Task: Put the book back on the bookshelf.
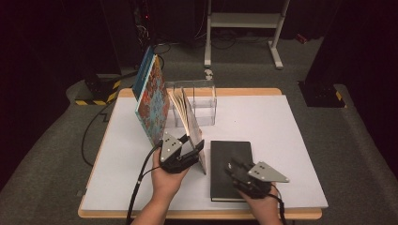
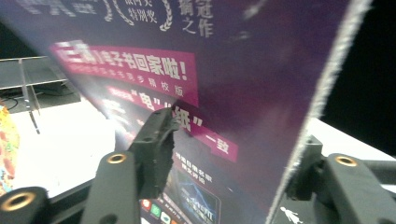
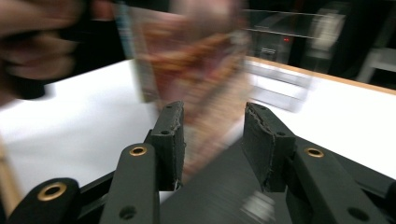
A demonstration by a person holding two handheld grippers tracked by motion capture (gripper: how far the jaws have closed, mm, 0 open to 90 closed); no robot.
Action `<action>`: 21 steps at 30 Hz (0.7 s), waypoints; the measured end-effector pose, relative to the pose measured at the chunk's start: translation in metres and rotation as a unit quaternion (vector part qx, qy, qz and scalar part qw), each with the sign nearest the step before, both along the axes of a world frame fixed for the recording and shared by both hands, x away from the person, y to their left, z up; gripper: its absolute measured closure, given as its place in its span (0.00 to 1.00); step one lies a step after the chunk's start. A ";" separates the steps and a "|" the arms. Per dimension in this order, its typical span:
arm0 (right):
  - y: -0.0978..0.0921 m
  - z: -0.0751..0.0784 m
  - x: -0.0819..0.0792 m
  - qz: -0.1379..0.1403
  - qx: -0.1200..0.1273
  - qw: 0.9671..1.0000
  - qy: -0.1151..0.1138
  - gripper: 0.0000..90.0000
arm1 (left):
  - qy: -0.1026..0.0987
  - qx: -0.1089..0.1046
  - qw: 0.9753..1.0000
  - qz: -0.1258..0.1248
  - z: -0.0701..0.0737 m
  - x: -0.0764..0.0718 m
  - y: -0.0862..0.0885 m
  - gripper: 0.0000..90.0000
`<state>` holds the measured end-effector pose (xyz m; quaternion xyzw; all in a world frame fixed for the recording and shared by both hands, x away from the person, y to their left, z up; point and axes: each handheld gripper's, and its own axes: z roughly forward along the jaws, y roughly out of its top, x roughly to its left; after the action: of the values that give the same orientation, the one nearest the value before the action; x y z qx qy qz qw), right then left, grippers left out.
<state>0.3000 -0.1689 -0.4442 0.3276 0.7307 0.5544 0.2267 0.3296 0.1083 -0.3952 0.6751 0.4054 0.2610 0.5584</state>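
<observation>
1. Right gripper (image 1: 233, 167), nearest the camera in the high view, held in the person's right hand (image 1: 263, 206) above the near part of the black notebook (image 1: 230, 161); in the right gripper view its jaws stand apart with nothing between them, the notebook's dark cover below.
2. Left gripper (image 1: 195, 145), in the left hand (image 1: 166, 180), jaws closed on the lower edge of the purple-backed book (image 2: 243, 70); one jaw presses the printed cover, the other sits behind the page edge.
3. Purple-backed book (image 1: 195, 136), upright and tilted on the white surface (image 1: 281, 126), just left of the notebook, pages fanned at the top.
4. Colourful book (image 1: 152, 101), upright and leaning, left of the held book.
5. Clear acrylic stand (image 1: 206, 101), behind both upright books, near the far edge of the surface.
</observation>
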 end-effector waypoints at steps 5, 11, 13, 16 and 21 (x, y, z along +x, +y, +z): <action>-0.040 -0.012 0.009 -0.055 0.031 0.998 0.027 0.65 | 0.000 0.016 1.000 0.017 0.004 -0.003 0.004 0.65; -0.047 -0.016 0.013 -0.066 0.050 0.996 0.040 0.65 | -0.011 0.023 0.999 0.028 0.007 -0.006 0.011 0.92; -0.043 -0.018 0.012 -0.062 0.044 0.996 0.041 0.65 | -0.023 0.042 0.998 0.033 0.007 -0.007 0.012 0.92; -0.040 -0.019 0.012 -0.058 0.036 0.997 0.040 0.65 | -0.032 0.042 0.998 0.029 0.007 -0.008 0.016 0.93; -0.042 -0.019 0.012 -0.061 0.039 0.997 0.041 0.65 | -0.040 0.049 0.997 0.033 0.005 -0.014 0.027 0.93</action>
<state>0.3119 -0.2106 -0.4636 0.4023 0.6962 0.5535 0.2171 0.3155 0.1356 -0.3898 0.6768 0.3915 0.3255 0.5317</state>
